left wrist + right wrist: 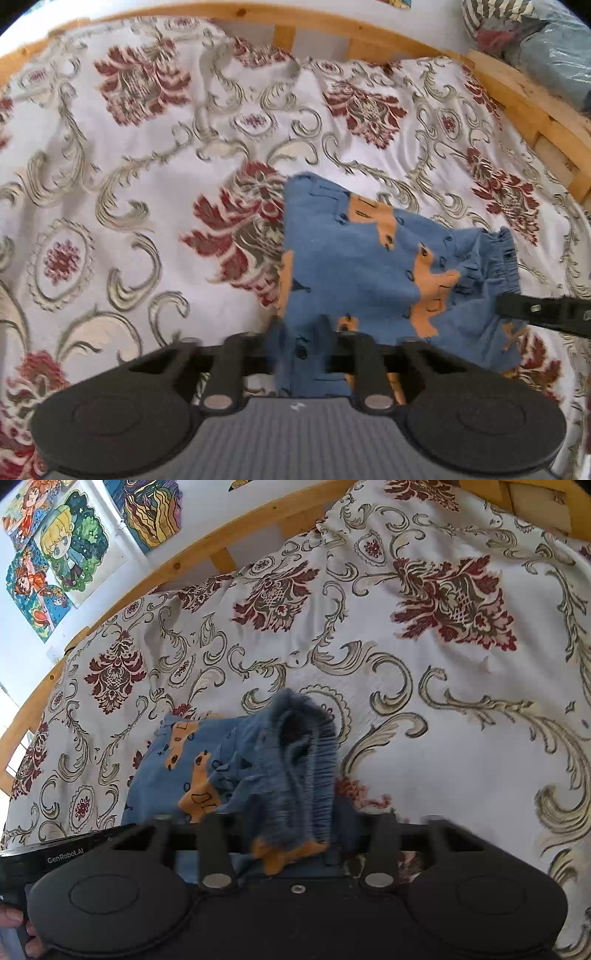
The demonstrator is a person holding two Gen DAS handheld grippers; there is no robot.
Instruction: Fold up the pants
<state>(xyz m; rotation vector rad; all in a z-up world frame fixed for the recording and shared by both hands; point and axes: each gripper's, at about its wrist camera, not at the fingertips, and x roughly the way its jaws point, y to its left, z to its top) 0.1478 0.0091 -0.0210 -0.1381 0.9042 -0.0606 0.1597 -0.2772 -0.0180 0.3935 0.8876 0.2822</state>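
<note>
On a bed covered by a cream bedspread (140, 155) patterned with dark red flowers and grey scrolls, a small pair of blue pants (354, 258) with orange patches is being handled. A pale wooden bed frame (369, 33) curves along the far side of the bedspread.

From the left wrist view, the pants hang partly lifted above the bedspread, spread like a sheet. The left gripper (303, 354) is closed on the lower edge of the cloth, which bunches between its fingers. The gathered elastic waistband (502, 251) lies at the right end of the pants, and the tip of the other tool reaches in there from the right.

From the right wrist view, the right gripper (295, 845) pinches the waistband (306, 760), which rises in a ruffled loop just ahead of it. The rest of the pants (173, 771) trails left across the bedspread (443, 701). The left gripper (66, 849) shows at the lower left edge, beside the pants. Colourful cartoon drawings (62, 554) hang on the wall beyond the bed frame (207, 550).

As a judgement, the folding looks early or midway: both ends are gripped and raised, but the cloth is rumpled, no crisp crease shows, and I cannot tell whether the legs already lie one on the other. The pants have yet to be laid down, folded over and smoothed flat.
</note>
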